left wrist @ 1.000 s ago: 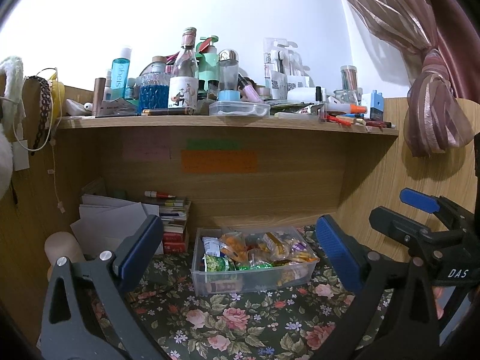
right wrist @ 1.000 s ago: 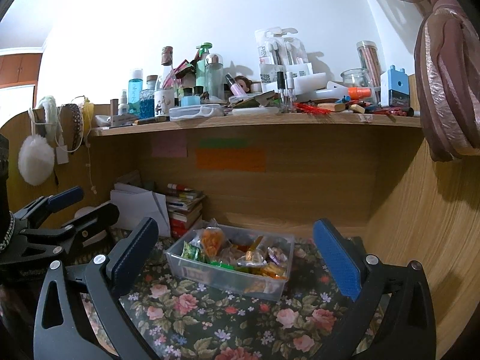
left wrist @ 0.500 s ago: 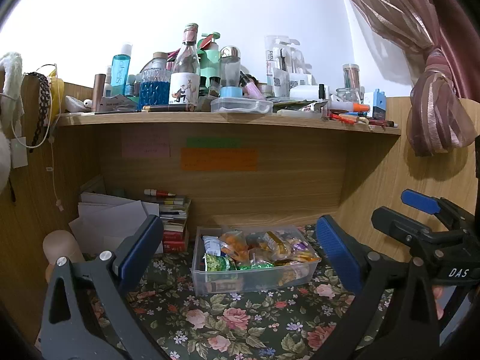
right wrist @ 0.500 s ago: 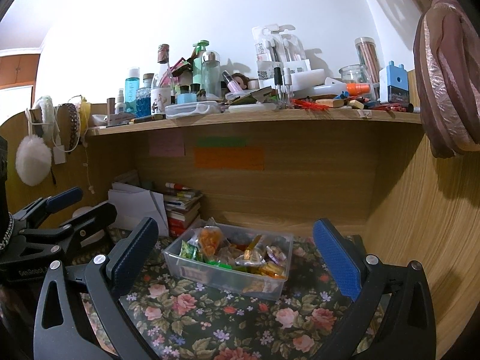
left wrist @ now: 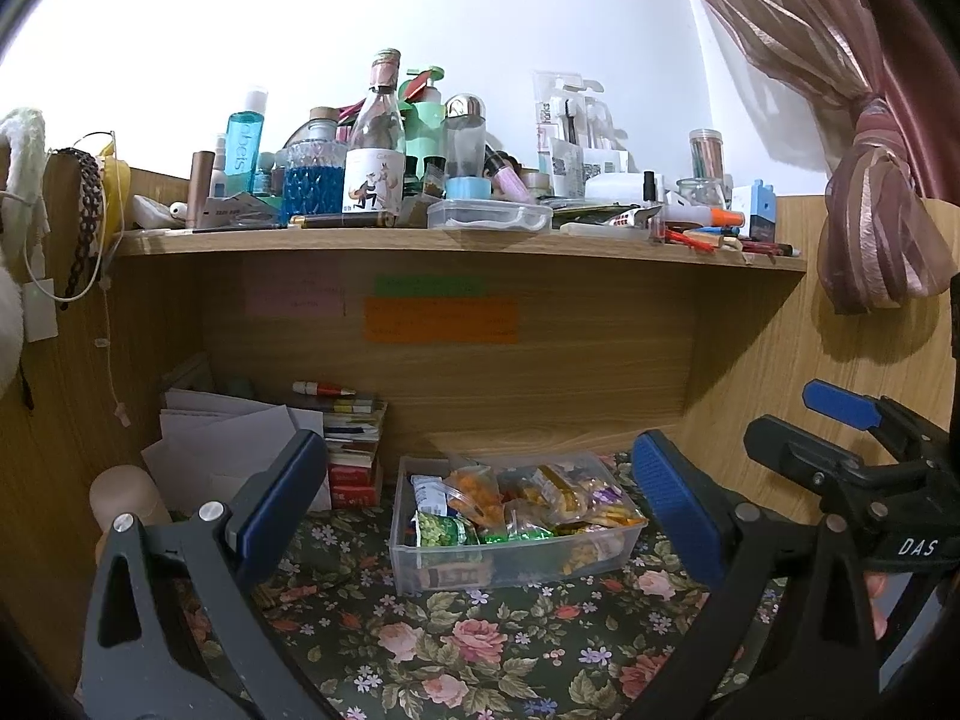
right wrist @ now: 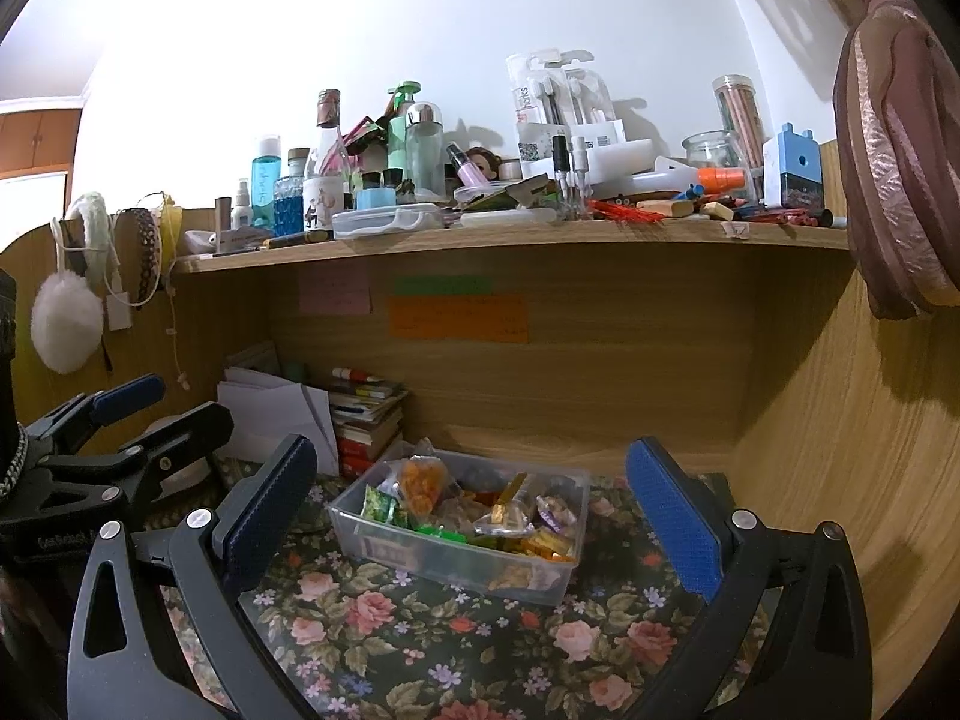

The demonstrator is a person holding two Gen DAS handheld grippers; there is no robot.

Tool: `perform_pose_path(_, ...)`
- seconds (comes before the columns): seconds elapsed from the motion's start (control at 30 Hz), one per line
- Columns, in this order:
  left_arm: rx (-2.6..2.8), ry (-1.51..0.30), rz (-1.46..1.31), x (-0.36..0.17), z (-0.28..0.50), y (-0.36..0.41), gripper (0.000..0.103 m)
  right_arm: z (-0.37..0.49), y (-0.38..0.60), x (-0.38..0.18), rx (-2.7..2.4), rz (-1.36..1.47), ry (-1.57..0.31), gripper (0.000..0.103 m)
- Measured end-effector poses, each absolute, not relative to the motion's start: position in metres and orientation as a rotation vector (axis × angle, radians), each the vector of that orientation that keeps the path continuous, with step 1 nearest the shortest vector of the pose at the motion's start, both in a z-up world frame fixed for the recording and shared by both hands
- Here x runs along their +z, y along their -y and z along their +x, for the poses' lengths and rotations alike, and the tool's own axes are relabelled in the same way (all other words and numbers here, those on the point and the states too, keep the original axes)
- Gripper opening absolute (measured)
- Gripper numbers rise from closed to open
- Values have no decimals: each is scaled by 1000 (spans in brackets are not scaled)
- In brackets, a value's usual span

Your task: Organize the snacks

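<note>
A clear plastic bin (left wrist: pixel 444 567) full of wrapped snacks (left wrist: pixel 474 495) sits on the flowered tablecloth under the wooden shelf; it also shows in the right wrist view (right wrist: pixel 420 558). My left gripper (left wrist: pixel 474 504) is open and empty, held in front of the bin with its blue pads wide apart. My right gripper (right wrist: pixel 468 510) is open and empty too, in front of the bin. The right gripper also shows at the right edge of the left wrist view (left wrist: pixel 840 420), and the left gripper at the left edge of the right wrist view (right wrist: pixel 120 414).
A stack of books (left wrist: pixel 354 450) and loose papers (left wrist: pixel 228 444) stand left of the bin. The shelf above (left wrist: pixel 456 240) is crowded with bottles and stationery. A wooden side wall (right wrist: pixel 840 450) closes the right, with a tied curtain (left wrist: pixel 876 228) above it.
Both views have shifted slightly; the shelf and bin sit a little lower in frame. Both grippers stay open and empty.
</note>
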State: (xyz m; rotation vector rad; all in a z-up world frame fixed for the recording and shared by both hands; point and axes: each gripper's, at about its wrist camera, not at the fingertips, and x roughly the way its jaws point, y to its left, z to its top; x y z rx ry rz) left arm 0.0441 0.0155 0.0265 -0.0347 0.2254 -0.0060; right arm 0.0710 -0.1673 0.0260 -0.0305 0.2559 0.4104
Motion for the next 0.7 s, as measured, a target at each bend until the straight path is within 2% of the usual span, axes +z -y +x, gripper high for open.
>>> perform_pose_path(0.7,-42,-238,-47,23,48,-21,103,72,163,24,409,-27,-268,103)
